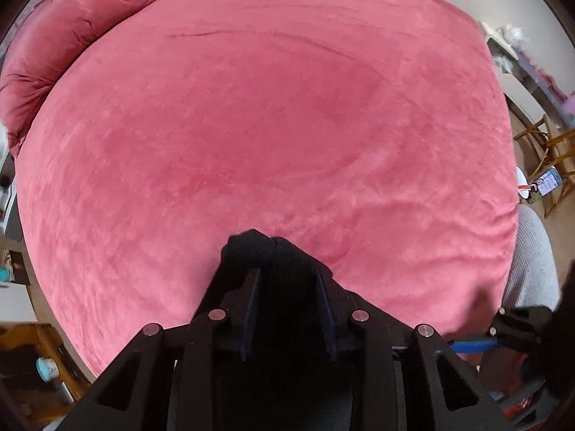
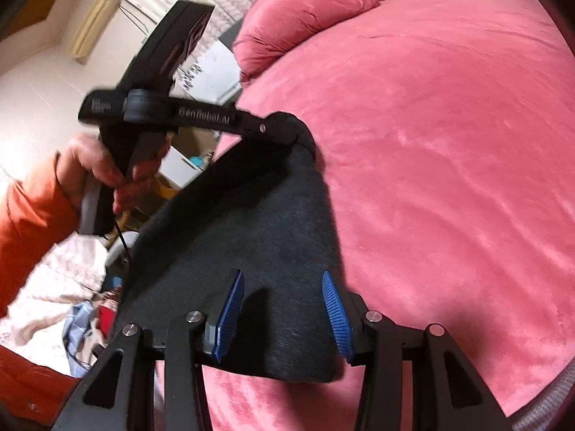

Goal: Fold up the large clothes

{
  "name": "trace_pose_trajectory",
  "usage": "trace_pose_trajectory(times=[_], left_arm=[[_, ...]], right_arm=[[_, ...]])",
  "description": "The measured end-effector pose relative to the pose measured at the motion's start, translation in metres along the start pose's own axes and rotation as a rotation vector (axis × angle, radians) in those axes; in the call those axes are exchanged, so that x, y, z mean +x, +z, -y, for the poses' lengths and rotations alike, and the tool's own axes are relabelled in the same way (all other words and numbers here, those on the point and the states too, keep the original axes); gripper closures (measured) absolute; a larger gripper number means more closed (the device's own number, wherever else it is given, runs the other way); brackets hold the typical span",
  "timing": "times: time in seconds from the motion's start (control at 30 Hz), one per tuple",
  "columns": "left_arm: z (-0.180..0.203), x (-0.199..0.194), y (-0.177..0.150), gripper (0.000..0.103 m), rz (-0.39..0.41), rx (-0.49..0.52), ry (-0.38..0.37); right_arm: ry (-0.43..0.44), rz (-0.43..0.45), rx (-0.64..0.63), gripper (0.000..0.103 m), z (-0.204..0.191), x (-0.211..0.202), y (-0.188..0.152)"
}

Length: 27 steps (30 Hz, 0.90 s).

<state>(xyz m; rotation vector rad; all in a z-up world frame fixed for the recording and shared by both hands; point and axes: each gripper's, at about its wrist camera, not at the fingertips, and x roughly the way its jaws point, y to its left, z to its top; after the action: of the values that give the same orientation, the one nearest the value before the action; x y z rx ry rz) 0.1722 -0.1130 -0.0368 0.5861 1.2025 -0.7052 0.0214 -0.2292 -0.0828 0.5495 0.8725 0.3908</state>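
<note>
A large dark garment hangs over the near left edge of a pink velvet bed. My left gripper is shut on a bunched corner of this garment and holds it above the bed; it also shows in the right wrist view, held by a hand in an orange sleeve. My right gripper is open, its blue pads standing apart over the garment's lower part, not gripping it. The bed fills the left wrist view.
Pink pillows lie at the head of the bed. A heap of light and coloured clothes lies at the left beside the bed. Wooden chairs and a grey cloth stand off the bed's right side.
</note>
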Motion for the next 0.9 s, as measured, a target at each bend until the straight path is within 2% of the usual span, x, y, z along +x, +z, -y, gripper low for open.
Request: trace_pose_trajectory(times=[0.1, 0.17, 0.23, 0.3, 0.43, 0.5, 0.57, 0.7, 0.77, 0.83, 0.9], left_arm=[[0.001, 0.012, 0.005, 0.07, -0.031, -0.006, 0.022], [0.007, 0.017, 0.007, 0.077, -0.038, 0.019, 0.032], [0.016, 0.017, 0.006, 0.094, -0.036, 0.053, 0.066], [0.018, 0.013, 0.008, 0.098, -0.025, 0.037, 0.071], [-0.008, -0.027, 0.016, 0.1, 0.061, -0.144, -0.046], [-0.027, -0.037, 0.015, 0.1, 0.075, -0.222, -0.094], [-0.044, -0.03, 0.013, 0.1, 0.078, -0.27, -0.091], [-0.075, 0.009, 0.009, 0.1, 0.065, -0.412, -0.142], [-0.087, 0.024, 0.01, 0.102, 0.061, -0.485, -0.136], [-0.11, 0.028, 0.011, 0.103, 0.077, -0.555, 0.022], [-0.136, 0.024, 0.005, 0.103, 0.081, -0.628, 0.009]], right_arm=[[-0.029, -0.026, -0.031, 0.056, -0.008, 0.004, 0.0], [-0.082, -0.05, -0.086, 0.056, -0.017, 0.009, -0.002], [-0.109, -0.061, -0.115, 0.056, -0.022, 0.014, -0.003], [-0.12, -0.069, -0.122, 0.058, -0.024, 0.015, -0.003], [-0.146, -0.049, -0.159, 0.061, -0.034, 0.011, -0.004], [-0.161, -0.041, -0.189, 0.062, -0.041, 0.01, -0.005], [-0.166, -0.046, -0.202, 0.062, -0.044, 0.012, -0.006], [-0.174, -0.063, -0.2, 0.062, -0.044, 0.019, -0.008], [-0.171, -0.067, -0.19, 0.062, -0.043, 0.022, -0.008], [-0.156, -0.079, -0.173, 0.061, -0.041, 0.022, -0.009], [-0.137, -0.071, -0.154, 0.061, -0.038, 0.021, -0.007]])
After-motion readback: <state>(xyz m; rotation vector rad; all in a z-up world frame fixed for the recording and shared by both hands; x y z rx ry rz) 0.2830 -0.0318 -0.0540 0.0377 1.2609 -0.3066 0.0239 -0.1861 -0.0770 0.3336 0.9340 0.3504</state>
